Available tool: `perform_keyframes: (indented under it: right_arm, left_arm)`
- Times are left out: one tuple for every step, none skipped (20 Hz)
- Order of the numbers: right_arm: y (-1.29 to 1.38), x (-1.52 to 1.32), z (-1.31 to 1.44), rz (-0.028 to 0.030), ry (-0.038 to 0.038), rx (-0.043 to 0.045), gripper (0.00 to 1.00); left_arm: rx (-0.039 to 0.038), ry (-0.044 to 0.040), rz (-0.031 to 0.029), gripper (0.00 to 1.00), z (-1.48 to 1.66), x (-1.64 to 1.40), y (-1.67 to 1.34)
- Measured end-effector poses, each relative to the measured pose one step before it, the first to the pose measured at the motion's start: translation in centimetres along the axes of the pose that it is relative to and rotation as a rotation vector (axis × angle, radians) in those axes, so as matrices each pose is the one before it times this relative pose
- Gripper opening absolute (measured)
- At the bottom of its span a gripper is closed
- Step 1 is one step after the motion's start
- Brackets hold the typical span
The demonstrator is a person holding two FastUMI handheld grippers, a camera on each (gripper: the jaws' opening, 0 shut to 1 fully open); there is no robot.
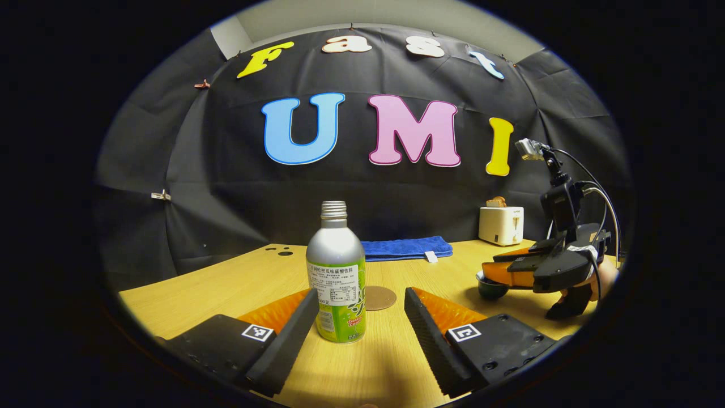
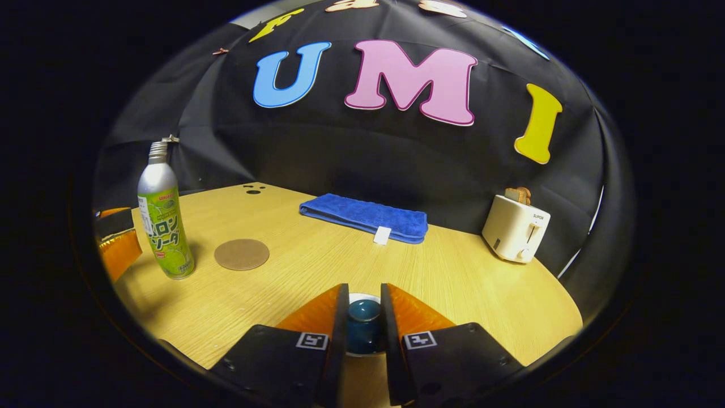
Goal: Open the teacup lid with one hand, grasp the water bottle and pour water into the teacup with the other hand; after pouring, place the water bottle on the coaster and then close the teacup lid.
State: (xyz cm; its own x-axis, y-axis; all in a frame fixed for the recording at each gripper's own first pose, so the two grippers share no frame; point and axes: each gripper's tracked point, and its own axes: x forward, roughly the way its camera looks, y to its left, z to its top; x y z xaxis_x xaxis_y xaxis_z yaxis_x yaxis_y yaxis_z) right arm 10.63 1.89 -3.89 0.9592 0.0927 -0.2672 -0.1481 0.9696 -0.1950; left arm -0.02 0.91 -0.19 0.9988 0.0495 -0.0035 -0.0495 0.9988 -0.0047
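**Lid pinched, bottle framed**

The right gripper [image 2: 362, 317] has its fingers drawn narrow, pressing both sides of the lid [image 2: 363, 313] on the teacup [image 1: 490, 288]. The left gripper [image 1: 357, 317] is spread wide, the upright bottle [image 1: 336, 277] between its fingers, just beside the left one. The coaster [image 2: 242, 254] lies on the table [image 2: 464, 283] near the bottle. Farther back are a towel [image 2: 365, 216] and toaster [image 2: 514, 228].

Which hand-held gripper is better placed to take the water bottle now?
Left. Its fingers are open on both sides of the water bottle. The right hand-held gripper is closed around the teacup lid.
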Motion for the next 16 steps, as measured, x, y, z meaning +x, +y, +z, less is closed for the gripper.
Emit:
perform_keyframes:
  right_arm:
    - [-0.072, -0.109, -0.010, -0.00146, 0.00269, 0.00038, 0.33]
    - [0.013, 0.024, -0.024, -0.00243, 0.00253, -0.00243, 0.31]
    - [0.062, -0.172, 0.072, 0.00506, 0.00704, -0.00713, 0.30]
    - [-0.054, -0.283, 0.281, 0.00021, -0.00423, 0.00342, 0.30]
    - [-0.199, -0.159, 0.679, -0.00089, -0.02014, 0.00873, 0.27]
    - [-0.354, -0.464, 0.939, -0.00782, -0.02122, 0.00356, 0.27]
    - [-0.420, -0.344, 0.768, -0.01083, -0.02325, 0.00014, 0.27]
    - [-0.404, -0.403, 0.514, -0.00800, -0.01337, 0.00091, 0.27]
    - [-0.345, -0.377, 0.444, -0.00259, -0.00995, 0.00777, 0.27]
    - [-0.091, -0.499, 0.176, 0.00485, -0.00475, 0.01364, 0.27]
    - [-0.099, -0.454, 0.121, 0.00552, -0.00313, 0.01472, 0.26]
    - [-0.274, -0.599, 0.166, -0.00060, -0.00606, 0.01276, 0.27]
    - [-0.446, -0.701, 0.151, -0.00592, -0.01511, 0.01136, 0.27]
    - [-0.455, -0.734, 0.062, -0.00605, -0.01473, 0.01295, 0.27]
    - [-0.303, -0.782, -0.180, 0.00145, -0.00972, 0.01625, 0.27]
    - [-0.303, -0.728, -0.401, 0.00117, -0.00414, 0.02090, 0.27]
  left_arm:
    - [-0.00039, 0.00029, 0.00129, 0.96, 0.053, -0.012, 0.022]
    - [0.00044, 0.00020, 0.00310, 0.96, -0.087, 0.017, 0.085]
    - [0.00073, -0.00112, 0.00421, 0.96, 0.092, 0.007, 0.205]
    - [-0.00001, 0.00030, 0.00514, 0.96, -0.076, 0.049, 0.284]
    - [0.00082, 0.00053, 0.01315, 0.96, 0.087, 0.051, 0.497]
    - [0.00048, 0.00150, 0.01651, 0.96, -0.148, 0.083, 0.682]
    - [-0.00016, -0.00088, 0.01994, 0.96, 0.042, 0.064, 0.605]
    - [-0.00168, 0.00063, 0.01260, 0.96, -0.024, 0.146, 0.459]
    - [0.00140, -0.00012, 0.00565, 0.96, 0.096, 0.280, 0.191]
    - [-0.00011, -0.00048, 0.00042, 0.96, -0.061, 0.318, 0.142]
    - [0.00016, 0.00001, -0.00681, 0.96, 0.081, 0.376, 0.025]
    - [0.00109, -0.00077, -0.01440, 0.96, -0.044, 0.404, -0.198]
    - [-0.00005, -0.00068, -0.00886, 0.96, 0.088, 0.409, 0.002]
    - [0.00160, -0.00062, -0.01570, 0.96, -0.064, 0.563, -0.158]
    - [0.00235, -0.00110, -0.00988, 0.96, 0.045, 0.483, -0.169]
    - [0.00351, 0.00020, -0.00890, 0.96, -0.047, 0.550, -0.074]
